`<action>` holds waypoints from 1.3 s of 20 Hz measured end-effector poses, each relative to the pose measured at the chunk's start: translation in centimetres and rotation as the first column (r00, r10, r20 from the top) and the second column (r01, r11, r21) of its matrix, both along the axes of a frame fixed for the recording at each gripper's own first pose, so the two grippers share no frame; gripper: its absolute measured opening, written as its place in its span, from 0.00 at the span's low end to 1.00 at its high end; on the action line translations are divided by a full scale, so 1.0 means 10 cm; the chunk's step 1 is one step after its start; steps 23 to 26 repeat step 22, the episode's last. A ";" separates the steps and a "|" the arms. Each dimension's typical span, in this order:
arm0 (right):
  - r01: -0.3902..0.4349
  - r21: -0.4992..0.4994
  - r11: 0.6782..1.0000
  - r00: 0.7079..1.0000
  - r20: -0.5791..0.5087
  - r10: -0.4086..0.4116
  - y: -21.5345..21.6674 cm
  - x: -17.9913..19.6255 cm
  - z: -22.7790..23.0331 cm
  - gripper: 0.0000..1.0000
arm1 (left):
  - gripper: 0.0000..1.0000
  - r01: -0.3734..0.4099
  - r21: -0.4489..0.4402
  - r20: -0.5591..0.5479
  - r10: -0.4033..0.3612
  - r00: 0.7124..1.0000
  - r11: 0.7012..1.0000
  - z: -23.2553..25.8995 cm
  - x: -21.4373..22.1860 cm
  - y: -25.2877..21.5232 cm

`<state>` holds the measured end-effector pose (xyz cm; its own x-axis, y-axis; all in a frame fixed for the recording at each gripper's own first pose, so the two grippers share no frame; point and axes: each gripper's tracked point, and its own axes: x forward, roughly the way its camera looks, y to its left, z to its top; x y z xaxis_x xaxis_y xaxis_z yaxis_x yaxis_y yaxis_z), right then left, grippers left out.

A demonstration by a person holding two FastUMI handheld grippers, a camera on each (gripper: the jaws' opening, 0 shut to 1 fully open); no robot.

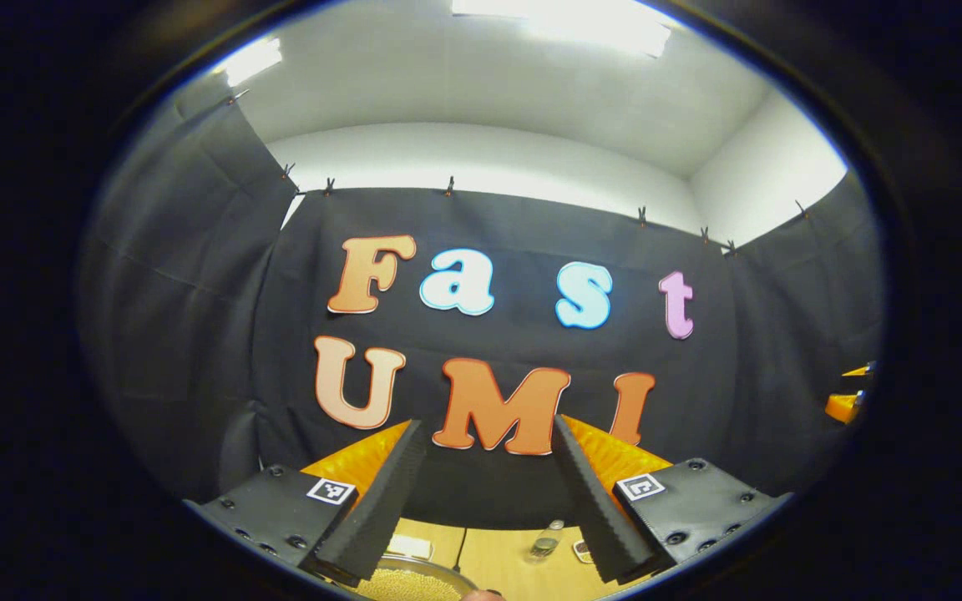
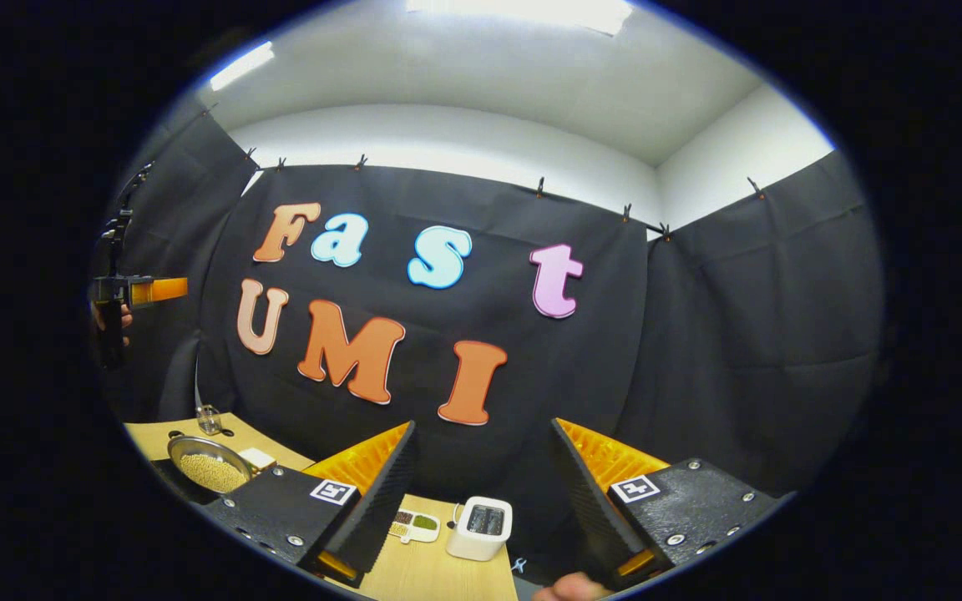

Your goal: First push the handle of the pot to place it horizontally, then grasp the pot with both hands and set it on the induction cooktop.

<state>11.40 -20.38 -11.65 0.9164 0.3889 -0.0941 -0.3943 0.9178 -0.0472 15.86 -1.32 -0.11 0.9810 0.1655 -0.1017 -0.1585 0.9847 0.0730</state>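
The shallow metal pot filled with small pale grains [image 2: 210, 467] is seen at the left end of the light wooden table [image 2: 439, 576] in the right gripper view, and its rim [image 1: 414, 582] is caught again at the bottom edge of the left gripper view, just below that gripper's left finger. Its handle cannot be made out, and whether a dark surface under it is the induction cooktop cannot be told. The pot is judged to be stiff, smooth-sided and fairly heavy with its loose filling, which would shift or spill if it were tipped; it is best taken at opposite sides of the rim and kept level, once the handle has been nudged sideways.

Near the pot, a small clear glass jar [image 2: 209, 419] is stood, and a white boxy appliance [image 2: 481, 527] and a small dish with compartments [image 2: 414, 524] are set further along the table.

The left gripper [image 1: 481, 501] is held high, its jaws spread wide with nothing between them. The right gripper [image 2: 481, 501] is likewise raised, its jaws parted and empty. The left gripper is seen again far off in the right gripper view, at the left edge.
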 end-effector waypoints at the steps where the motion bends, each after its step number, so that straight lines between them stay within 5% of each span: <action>1: 0.005 0.016 1.000 1.000 0.014 -0.005 0.02 0.02 0.14 0.93 | 0.95 0.000 0.008 0.021 -0.001 1.000 1.000 0.13 0.00 0.02; 9: 0.053 0.098 0.994 0.998 0.035 -0.056 0.07 0.21 0.59 0.93 | 0.95 0.033 0.059 0.142 -0.041 0.989 0.998 0.62 -0.02 -0.05; 19: 0.027 0.115 0.993 0.995 0.091 -0.037 0.19 0.17 0.77 0.95 | 0.95 -0.108 0.104 0.197 0.086 0.977 0.989 0.73 -0.02 0.39; 26: 0.040 0.106 0.994 0.994 0.094 -0.050 0.19 0.21 0.77 0.95 | 0.95 -0.132 0.105 0.203 0.109 0.973 0.986 0.75 -0.04 0.49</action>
